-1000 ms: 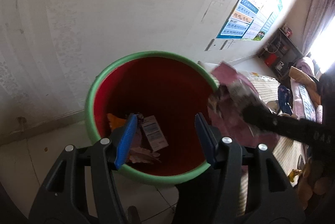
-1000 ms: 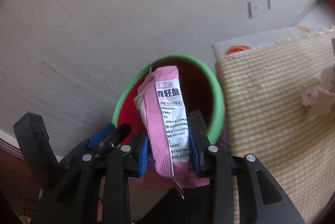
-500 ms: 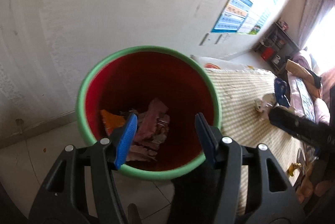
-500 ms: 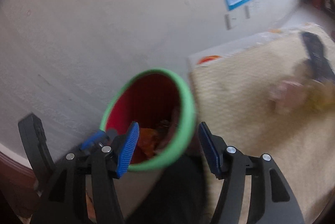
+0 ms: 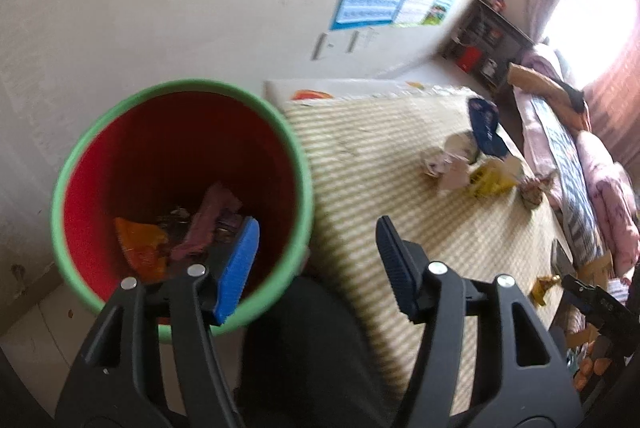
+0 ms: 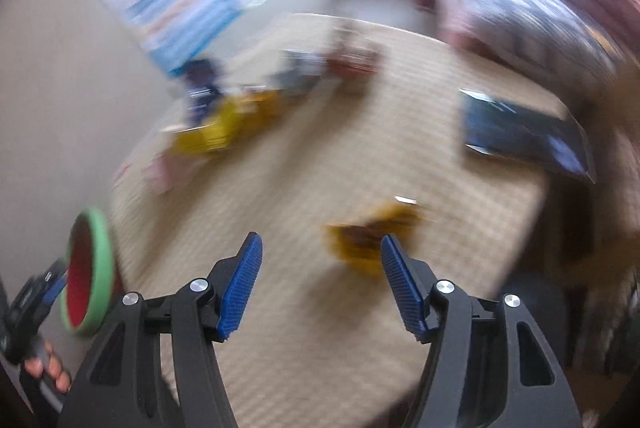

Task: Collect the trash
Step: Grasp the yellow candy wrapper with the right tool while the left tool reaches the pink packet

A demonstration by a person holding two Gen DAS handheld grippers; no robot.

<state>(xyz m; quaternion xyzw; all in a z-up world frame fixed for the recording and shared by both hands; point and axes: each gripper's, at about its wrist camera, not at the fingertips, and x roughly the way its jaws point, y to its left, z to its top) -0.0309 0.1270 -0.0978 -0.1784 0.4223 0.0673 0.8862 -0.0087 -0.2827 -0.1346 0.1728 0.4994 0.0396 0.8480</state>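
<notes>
Since the earlier frame, the pink wrapper (image 5: 212, 224) has left the right tool (image 6: 320, 280) and now lies in the red bin (image 5: 180, 163) with an orange wrapper (image 5: 140, 244). Both tools are released and empty, their jaws opening. Right tool hangs over the woven mat (image 6: 300, 179), near a blurred yellow-brown wrapper (image 6: 372, 232). Left tool (image 5: 316, 260) straddles the bin's right rim. More trash (image 5: 476, 167) lies far right on the mat.
</notes>
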